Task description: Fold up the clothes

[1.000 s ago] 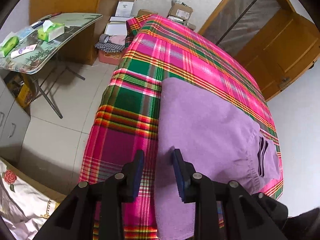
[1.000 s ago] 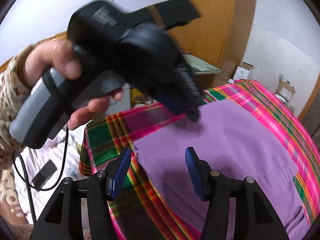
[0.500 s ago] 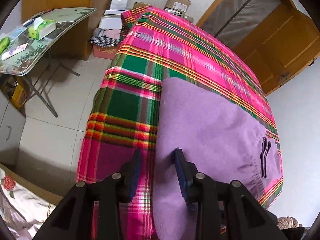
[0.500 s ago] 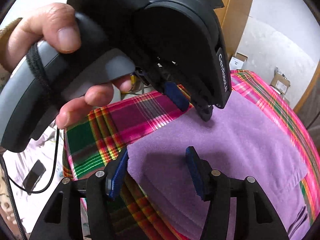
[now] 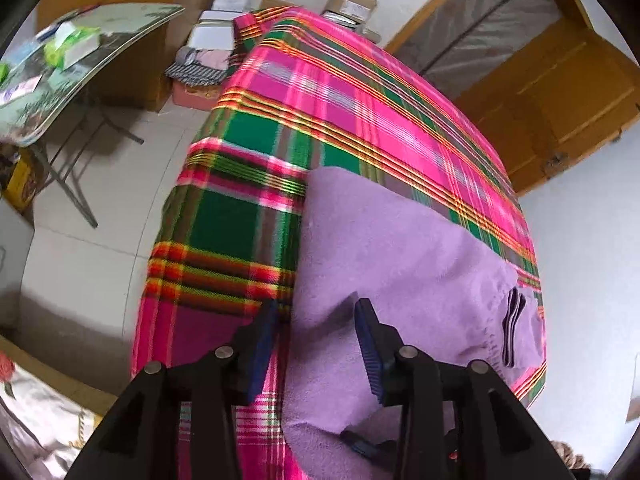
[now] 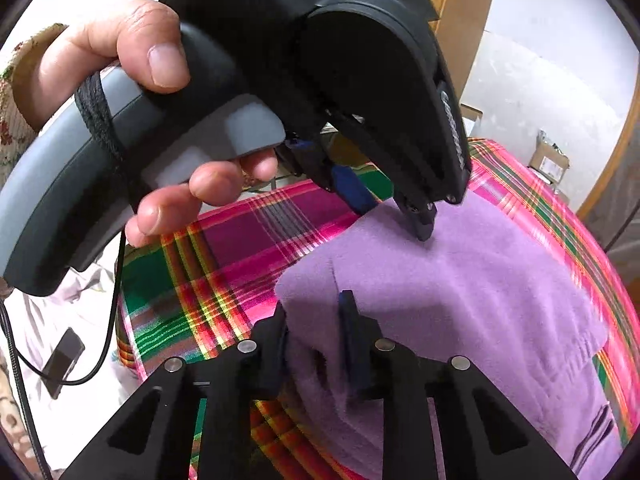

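A purple fleece garment (image 5: 400,264) lies flat on a bed under a pink and green plaid cover (image 5: 352,112). My left gripper (image 5: 316,308) straddles the garment's left edge, one pad over the plaid and one over the purple. Its jaws are opening and the pads do not press the cloth. In the right wrist view a hand (image 6: 160,64) holds that left gripper (image 6: 394,216) tip-down on the garment (image 6: 480,300). My right gripper (image 6: 312,312) is at the garment's near corner. Its jaws are closing, with the purple cloth bunched between the pads.
A folding table (image 5: 80,80) with a tissue box stands left of the bed. Cardboard boxes (image 5: 352,4) sit past the far end of the bed. A wooden door (image 5: 560,80) is at the right. White bedding, a phone (image 6: 64,360) and a cable lie beside the bed.
My right gripper's jaws have narrowed from wide apart onto the garment's corner. My left gripper has shifted a little along the garment's edge with its jaws slightly wider.
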A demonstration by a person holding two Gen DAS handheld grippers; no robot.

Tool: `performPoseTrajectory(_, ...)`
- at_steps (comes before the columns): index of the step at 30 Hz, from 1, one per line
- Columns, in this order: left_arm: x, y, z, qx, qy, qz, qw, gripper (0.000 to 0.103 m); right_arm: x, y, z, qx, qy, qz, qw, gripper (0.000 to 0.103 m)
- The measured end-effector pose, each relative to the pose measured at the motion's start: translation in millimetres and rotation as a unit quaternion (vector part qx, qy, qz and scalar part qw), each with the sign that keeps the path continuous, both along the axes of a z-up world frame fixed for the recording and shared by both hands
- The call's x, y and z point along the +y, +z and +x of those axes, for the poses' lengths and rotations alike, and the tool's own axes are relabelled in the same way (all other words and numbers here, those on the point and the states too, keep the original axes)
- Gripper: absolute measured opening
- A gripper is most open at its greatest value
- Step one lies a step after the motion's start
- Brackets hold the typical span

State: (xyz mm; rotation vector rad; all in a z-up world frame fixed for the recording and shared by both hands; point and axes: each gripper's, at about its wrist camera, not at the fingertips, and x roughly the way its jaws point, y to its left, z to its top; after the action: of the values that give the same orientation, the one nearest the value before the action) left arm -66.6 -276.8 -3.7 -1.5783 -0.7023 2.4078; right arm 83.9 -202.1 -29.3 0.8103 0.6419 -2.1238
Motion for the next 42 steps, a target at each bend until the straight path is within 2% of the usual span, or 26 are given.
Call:
performPoseTrajectory(4, -10.0, 1.4, 12.2, 0.001, 0.015, 0.015, 0.9998, 0.040, 5.1, 1.3, 1.1, -0.002, 0.001, -0.005, 1.000, 0.020)
performPoseTrajectory(6, -14.3, -2.1, 17.0, -0.005, 0.017, 0.044, 0.9989, 0.040, 9.3, 3.2, 2.3, -0.003, 0.000, -0.012, 1.000, 0.019)
performPoseTrajectory(8, -15.1, -10.4, 17.7, -0.019, 0.011, 0.096, 0.9951, 0.040, 13.4, 5.2, 3.7, -0.004, -0.001, -0.019, 1.000, 0.018)
performPoseTrajectory(10, -11.5, -14.6, 17.8, -0.024, 0.008, 0.119, 0.9925, 0.040, 17.3, 8.2, 6.1, 0.001, 0.000, -0.025, 1.000, 0.017)
performPoseTrajectory(19, 9.2, -17.8, 0.9, -0.037, -0.006, 0.156, 0.9870, 0.040, 45.3, 29.2, 15.3, 0.021, -0.007, -0.071, 0.997, 0.017)
performPoseTrajectory(25, 14.8, -5.4, -6.2, -0.024, 0.001, 0.154, 0.9878, 0.020, 58.2, 35.2, 21.0, 0.022, -0.010, -0.087, 0.996, 0.017)
performPoseTrajectory(29, 30.3, 14.3, -10.4, 0.007, -0.009, 0.144, 0.9895, 0.016, 76.1, 47.6, 23.4, 0.029, -0.015, -0.107, 0.994, 0.017)
performPoseTrajectory(33, 43.1, 37.9, -5.0, 0.031, -0.011, 0.128, 0.9913, 0.012, 66.8, 55.8, 44.8, 0.043, -0.020, -0.124, 0.991, 0.016)
performPoseTrajectory(36, 57.8, 57.6, -1.8, 0.051, -0.016, 0.111, 0.9924, 0.012, 70.3, 61.3, 25.8, 0.052, -0.024, -0.135, 0.989, 0.016)
performPoseTrajectory(42, 86.3, 95.2, 9.6, 0.087, -0.037, 0.098, 0.9907, 0.012, 99.2, 84.8, 36.6, 0.077, -0.041, -0.160, 0.983, 0.016)
